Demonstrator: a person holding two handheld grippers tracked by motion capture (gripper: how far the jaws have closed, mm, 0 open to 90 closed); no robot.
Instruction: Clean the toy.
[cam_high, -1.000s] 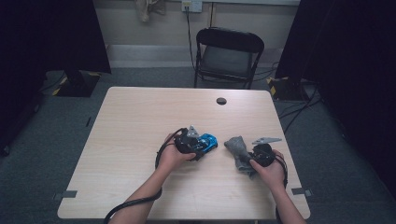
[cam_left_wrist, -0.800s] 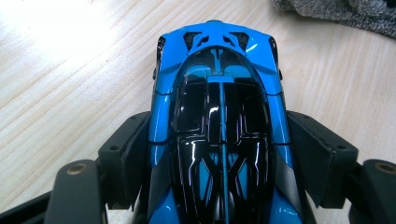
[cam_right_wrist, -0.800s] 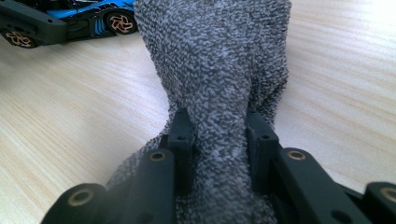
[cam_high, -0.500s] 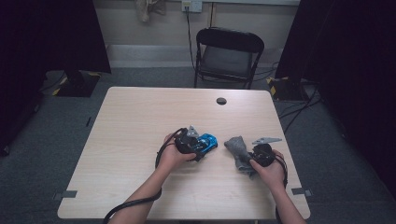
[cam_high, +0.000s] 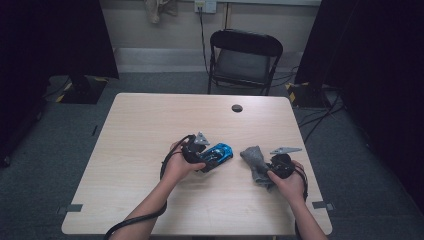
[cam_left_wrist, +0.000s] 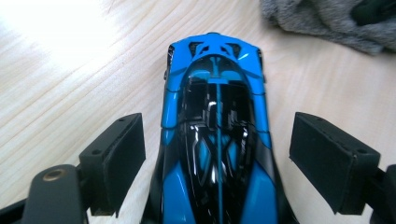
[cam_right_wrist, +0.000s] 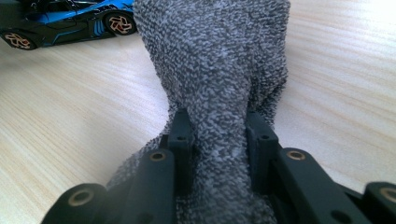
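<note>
The blue toy car (cam_left_wrist: 217, 140) lies on the bench (cam_high: 150, 130) lengthwise between the left gripper (cam_left_wrist: 233, 158)'s fingers, just opened and clear of its sides; the right gripper (cam_right_wrist: 218, 140) pinches the grey sock (cam_right_wrist: 219, 60) beside it.

- toy car (cam_left_wrist: 217, 140): bright blue body, glossy black canopy and roof panels, thin blue centre stripe; black lower sides, copper-orange wheel spokes
- cloth (cam_right_wrist: 219, 70): speckled grey, dark and light flecks, fuzzy knit
- table (cam_high: 150, 125): pale wood grain, light beige
- left gripper (cam_left_wrist: 217, 154): matte black pads, brass-coloured screw
- right gripper (cam_right_wrist: 219, 140): black, brass-coloured screws
- folding chair (cam_high: 245, 55): black
- floor (cam_high: 60, 150): dark grey-green
</note>
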